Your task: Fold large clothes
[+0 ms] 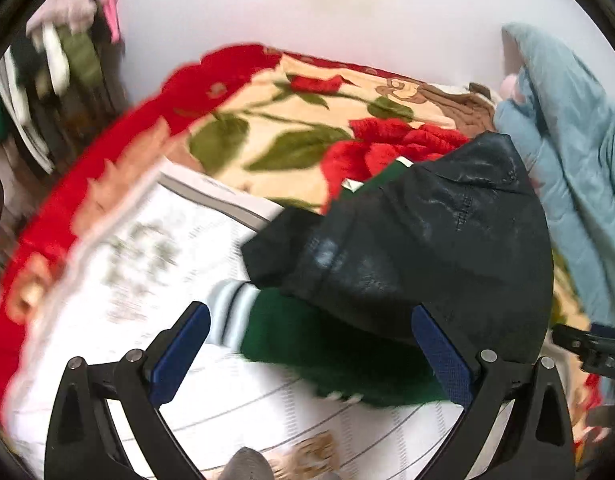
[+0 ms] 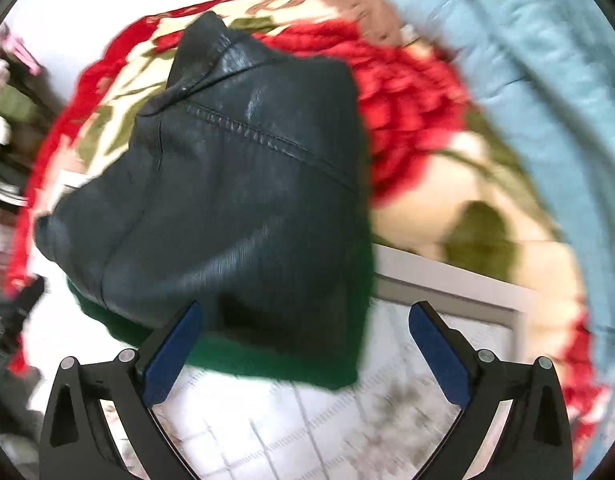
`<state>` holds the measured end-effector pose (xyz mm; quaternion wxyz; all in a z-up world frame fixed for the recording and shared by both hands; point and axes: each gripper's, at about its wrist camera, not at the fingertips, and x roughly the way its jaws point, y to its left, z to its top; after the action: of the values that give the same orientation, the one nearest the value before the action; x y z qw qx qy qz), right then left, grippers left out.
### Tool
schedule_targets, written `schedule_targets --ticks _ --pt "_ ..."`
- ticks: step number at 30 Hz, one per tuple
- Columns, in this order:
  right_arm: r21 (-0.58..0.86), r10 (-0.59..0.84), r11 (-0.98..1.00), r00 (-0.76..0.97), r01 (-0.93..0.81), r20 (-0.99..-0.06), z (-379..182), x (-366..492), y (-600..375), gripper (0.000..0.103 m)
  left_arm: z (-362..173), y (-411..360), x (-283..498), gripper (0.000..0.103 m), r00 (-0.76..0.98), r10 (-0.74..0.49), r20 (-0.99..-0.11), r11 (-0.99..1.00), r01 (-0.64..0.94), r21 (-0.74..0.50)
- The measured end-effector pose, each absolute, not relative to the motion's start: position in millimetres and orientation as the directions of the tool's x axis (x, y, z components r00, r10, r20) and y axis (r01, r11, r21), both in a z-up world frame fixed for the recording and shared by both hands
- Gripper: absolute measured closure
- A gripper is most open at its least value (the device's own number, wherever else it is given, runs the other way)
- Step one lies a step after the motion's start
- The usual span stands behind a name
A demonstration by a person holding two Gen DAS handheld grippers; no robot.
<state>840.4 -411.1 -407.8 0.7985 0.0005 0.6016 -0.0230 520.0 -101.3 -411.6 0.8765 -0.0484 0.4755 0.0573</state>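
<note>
Left tongs point(image 1: 311, 312) spread above white mat point(image 1: 147, 264) on floral blanket point(image 1: 267, 128).

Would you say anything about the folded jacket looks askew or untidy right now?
Slightly: the black-and-green jacket is folded, but a striped cuff pokes out from under the black leather on the white mat. Both grippers are open and hold nothing.
</note>
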Motion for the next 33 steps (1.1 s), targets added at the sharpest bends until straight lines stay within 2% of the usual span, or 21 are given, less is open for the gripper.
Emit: schedule_targets --ticks 5,14,26,33 --pt "-0.099 -0.139 0.985 0.313 0.139 -0.94 -359.7 742.2 -396.1 0.0 -372.9 -85.1 507.8 0.0 0.54 0.075 -0.839 0.996 -0.089 0.032" --pt "-0.113 -0.219 0.957 0.407 0.268 -0.887 -184.3 605.9 -370.4 0.0 -248.8 -94.4 436.8 0.0 0.578 -0.017 -0.816 0.999 0.044 0.011" --pt "-0.199 -0.32 0.944 0.582 0.263 -0.748 15.7 433.5 -328.8 0.0 -101.3 -85.5 317.6 0.0 0.647 -0.063 -0.76 0.998 0.066 -0.026" --pt "-0.154 -0.281 0.956 0.634 0.249 -0.721 78.7 366.9 -324.4 0.0 -55.9 -83.3 264.9 0.0 0.69 -0.058 -0.721 0.998 0.065 -0.018"
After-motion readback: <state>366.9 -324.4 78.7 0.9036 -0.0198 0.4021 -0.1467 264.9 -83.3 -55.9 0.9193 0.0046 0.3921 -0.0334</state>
